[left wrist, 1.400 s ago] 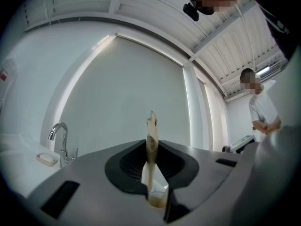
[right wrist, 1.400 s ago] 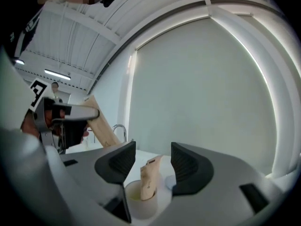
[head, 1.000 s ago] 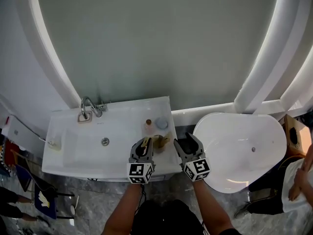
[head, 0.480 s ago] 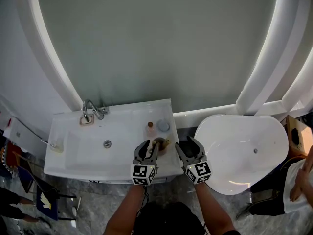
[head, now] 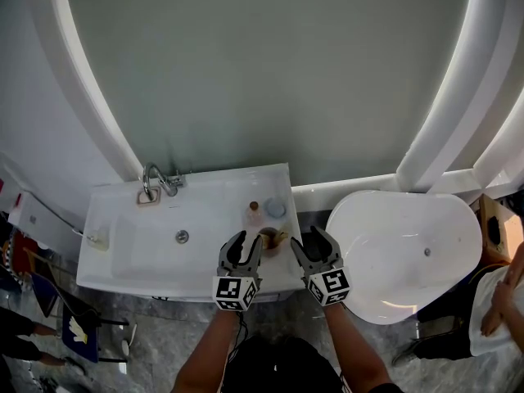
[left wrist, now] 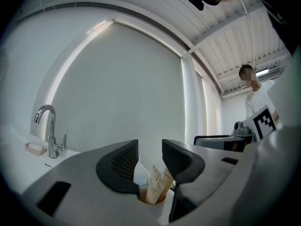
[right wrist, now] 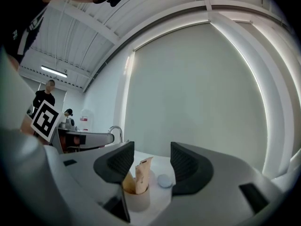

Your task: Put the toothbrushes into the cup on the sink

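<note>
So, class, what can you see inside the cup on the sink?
Two tan paper-wrapped toothbrush packets stand in the cup, tops leaning above its rim. Their lower ends and the cup's bottom are hidden by its wall.

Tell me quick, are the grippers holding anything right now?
Left gripper: open, holding nothing.
Right gripper: jaws opening, holding nothing; the toothbrushes stand in the cup beyond them.

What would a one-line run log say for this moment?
left tool: open, empty | right tool: opening, empty | toothbrushes: in cup | cup: on sink
</note>
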`<state>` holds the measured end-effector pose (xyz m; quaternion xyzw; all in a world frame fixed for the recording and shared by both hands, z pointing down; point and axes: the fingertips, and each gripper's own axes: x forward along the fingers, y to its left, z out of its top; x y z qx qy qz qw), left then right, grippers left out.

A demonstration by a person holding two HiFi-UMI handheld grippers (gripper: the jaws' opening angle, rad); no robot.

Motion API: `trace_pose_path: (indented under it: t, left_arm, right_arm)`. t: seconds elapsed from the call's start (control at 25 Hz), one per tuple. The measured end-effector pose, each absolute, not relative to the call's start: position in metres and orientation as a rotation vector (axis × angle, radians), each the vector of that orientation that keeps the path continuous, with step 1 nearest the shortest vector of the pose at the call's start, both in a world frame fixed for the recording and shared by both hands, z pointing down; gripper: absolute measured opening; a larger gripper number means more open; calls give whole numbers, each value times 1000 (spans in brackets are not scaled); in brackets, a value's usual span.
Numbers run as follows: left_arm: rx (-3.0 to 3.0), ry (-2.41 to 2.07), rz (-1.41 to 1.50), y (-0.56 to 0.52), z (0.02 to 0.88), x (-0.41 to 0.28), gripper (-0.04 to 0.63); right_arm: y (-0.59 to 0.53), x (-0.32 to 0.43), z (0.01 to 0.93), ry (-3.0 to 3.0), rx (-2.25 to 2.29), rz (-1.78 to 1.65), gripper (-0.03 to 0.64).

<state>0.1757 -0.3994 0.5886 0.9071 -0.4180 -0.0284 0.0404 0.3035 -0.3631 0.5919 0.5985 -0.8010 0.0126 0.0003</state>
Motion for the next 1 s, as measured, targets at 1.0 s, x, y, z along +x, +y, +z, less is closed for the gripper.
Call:
trace_pose_path:
  t: [1.0]
  left_arm:
    - [2732, -1413, -128, -360, 495, 140, 161]
  right_arm:
    - [-347, 297, 527, -2550, 1837, 129, 252]
